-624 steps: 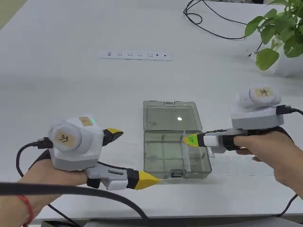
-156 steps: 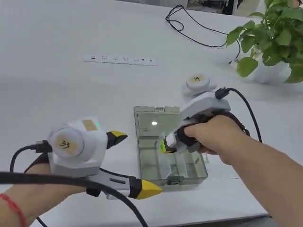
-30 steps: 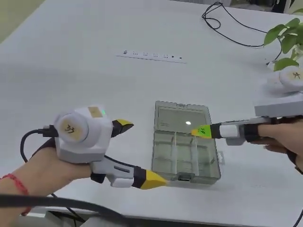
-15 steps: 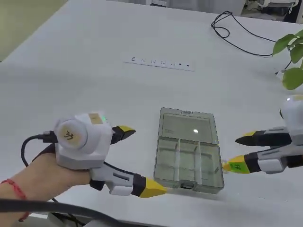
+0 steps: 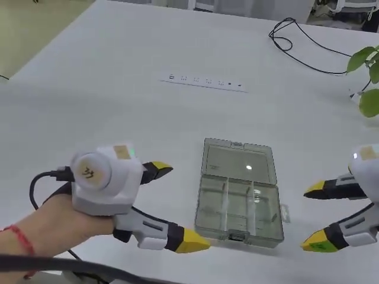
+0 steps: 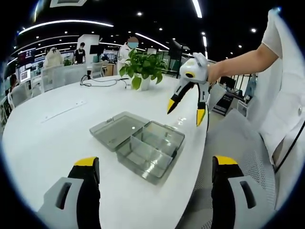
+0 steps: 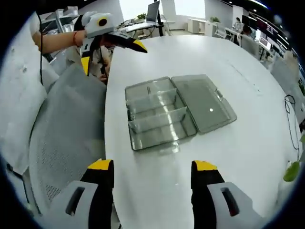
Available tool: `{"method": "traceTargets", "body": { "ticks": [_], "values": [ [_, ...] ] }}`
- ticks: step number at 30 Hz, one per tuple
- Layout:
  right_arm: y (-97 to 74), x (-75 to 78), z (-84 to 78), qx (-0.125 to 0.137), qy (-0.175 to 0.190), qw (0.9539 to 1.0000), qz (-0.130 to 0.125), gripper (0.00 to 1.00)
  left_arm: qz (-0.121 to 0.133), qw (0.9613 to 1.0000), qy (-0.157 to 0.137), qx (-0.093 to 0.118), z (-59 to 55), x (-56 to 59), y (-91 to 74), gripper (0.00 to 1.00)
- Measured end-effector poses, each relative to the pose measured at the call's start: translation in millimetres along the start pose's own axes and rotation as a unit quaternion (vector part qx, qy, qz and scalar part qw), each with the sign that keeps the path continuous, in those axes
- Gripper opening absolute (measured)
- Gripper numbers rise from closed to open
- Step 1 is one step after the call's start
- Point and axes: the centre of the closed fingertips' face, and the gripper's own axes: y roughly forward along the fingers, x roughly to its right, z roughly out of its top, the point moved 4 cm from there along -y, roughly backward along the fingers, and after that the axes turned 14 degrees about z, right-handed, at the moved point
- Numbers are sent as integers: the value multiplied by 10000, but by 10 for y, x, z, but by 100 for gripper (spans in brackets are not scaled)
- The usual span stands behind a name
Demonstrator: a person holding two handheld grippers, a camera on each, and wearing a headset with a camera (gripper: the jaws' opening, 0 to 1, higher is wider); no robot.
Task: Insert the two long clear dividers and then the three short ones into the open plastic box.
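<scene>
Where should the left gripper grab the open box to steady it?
Likely the left side wall of the box, coming from the left gripper side: it stands upright with the top open, so one jaw goes inside, one outside. The lid lies flat, hard to pinch.

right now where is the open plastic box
In the head view the open plastic box lies on the table between the left hand-held gripper and the right hand-held gripper, with the power strip beyond it.
</scene>
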Motion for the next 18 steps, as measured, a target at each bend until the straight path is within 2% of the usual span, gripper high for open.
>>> {"method": "traceTargets", "body": {
  "ticks": [4,5,6,9,12,18],
  "values": [
    [88,72,-140,-464,-275,9985,27,63,-1,10000,2,7,0,-2,1,100],
    [109,81,-158,-517,-319,9981,40,62,3,10000,3,2,-3,-3,2,100],
    [186,176,-259,-584,-311,9978,44,60,6,10000,14,-8,-7,-5,1,100],
    [209,254,-311,-747,-432,9963,4,55,7,10000,28,-12,-15,-8,-1,100],
    [271,247,-346,-976,-569,9936,-19,50,21,10000,11,-6,-17,-16,1,100],
    [378,307,-461,-1199,-592,9910,52,48,1,10000,15,-13,-21,-12,7,100]
  ]
}}
